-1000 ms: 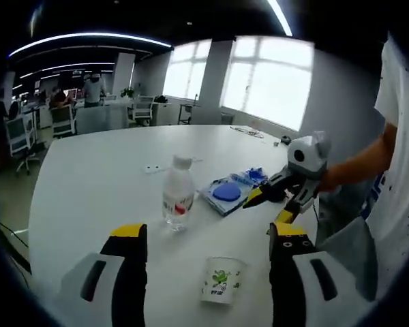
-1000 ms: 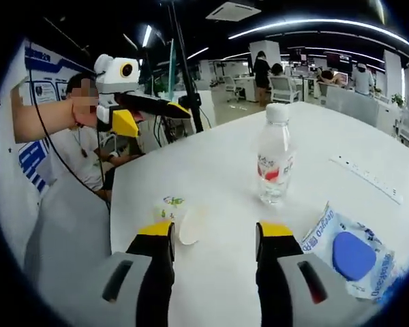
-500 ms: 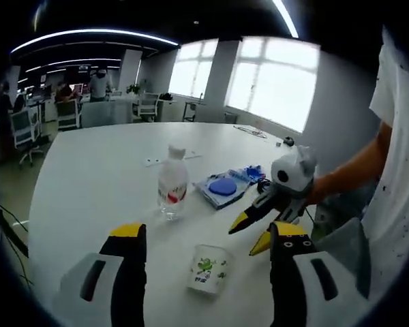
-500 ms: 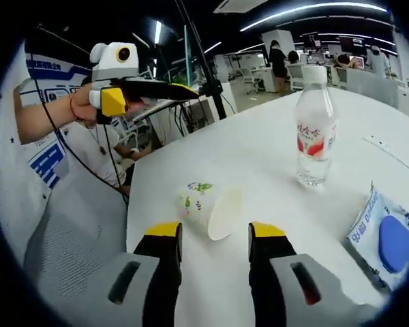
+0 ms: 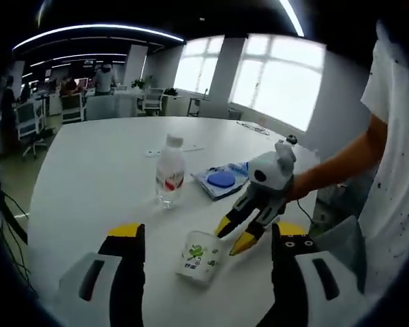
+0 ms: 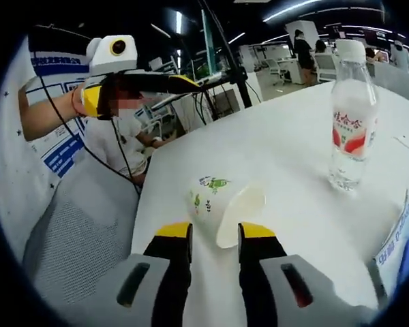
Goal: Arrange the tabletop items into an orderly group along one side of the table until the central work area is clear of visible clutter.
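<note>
So here's the setup: a white table [image 5: 88,177] in an open office, with a paper cup [image 5: 199,256] lying on its side near the edge where the person is standing. It's white with a little green print on it, and in the right gripper view the cup [image 6: 221,204] is showing its open mouth pointing off to the right.

The right gripper [image 6: 213,233] is sitting right at the cup, its yellow-tipped fingers [image 6: 175,230] set fairly narrow, with the cup's rim lying just past the tips and between them. They aren't clamping anything, as far as I can see. From the left gripper view you can see that same right gripper [image 5: 235,236] coming in from the right, tips pointing down at the table just beside the cup, with a person's bare arm [image 5: 334,174] behind it.

The left gripper [image 5: 204,235] is hanging over the near edge of the table with its fingers [image 5: 126,231] spread wide and holding nothing. The cup is sitting between them in that view, a bit further out. In the right gripper view the left gripper [image 6: 177,83] is up in the air, well above the table.

Further in, a clear water bottle [image 5: 169,178] with a red label and white cap is standing upright. Just past it, a blue-and-white packet [image 5: 223,181] is lying flat.
</note>
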`<move>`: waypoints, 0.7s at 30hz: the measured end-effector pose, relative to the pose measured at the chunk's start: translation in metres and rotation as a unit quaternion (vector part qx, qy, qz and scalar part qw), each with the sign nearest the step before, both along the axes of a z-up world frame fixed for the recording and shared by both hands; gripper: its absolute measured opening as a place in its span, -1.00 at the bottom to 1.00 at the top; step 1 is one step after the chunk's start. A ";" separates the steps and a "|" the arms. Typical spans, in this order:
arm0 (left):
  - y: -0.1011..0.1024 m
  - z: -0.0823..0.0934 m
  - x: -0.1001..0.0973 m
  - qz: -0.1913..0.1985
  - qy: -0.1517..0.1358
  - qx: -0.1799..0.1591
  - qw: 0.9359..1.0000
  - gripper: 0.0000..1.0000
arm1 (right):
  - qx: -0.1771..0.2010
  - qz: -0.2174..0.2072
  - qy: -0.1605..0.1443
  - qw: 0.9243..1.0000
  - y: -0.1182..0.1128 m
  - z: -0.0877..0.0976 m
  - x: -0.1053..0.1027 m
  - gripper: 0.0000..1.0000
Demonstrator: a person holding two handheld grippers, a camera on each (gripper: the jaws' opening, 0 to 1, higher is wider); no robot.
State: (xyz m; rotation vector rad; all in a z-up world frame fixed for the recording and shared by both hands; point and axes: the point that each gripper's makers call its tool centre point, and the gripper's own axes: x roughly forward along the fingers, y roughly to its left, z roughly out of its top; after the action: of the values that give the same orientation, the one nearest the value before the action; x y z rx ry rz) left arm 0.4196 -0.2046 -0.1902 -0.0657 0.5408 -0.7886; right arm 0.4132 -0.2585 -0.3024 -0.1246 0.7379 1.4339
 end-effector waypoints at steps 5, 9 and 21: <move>-0.006 -0.012 -0.006 -0.017 0.007 0.021 1.000 0.60 | 0.004 0.020 0.012 1.000 0.003 0.000 -0.002 -0.55; -0.011 -0.012 -0.006 -0.019 0.006 0.014 1.000 0.62 | -0.001 0.044 0.013 0.999 0.005 -0.002 -0.006 -0.62; -0.021 -0.018 -0.005 -0.014 0.001 -0.017 1.000 0.63 | -0.016 0.075 0.011 0.997 0.003 -0.004 -0.010 -1.00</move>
State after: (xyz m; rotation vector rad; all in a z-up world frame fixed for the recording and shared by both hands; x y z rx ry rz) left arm 0.4145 -0.2252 -0.2086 -0.0909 0.5318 -0.8248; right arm 0.4036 -0.2553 -0.3061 -0.1939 0.7832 1.5688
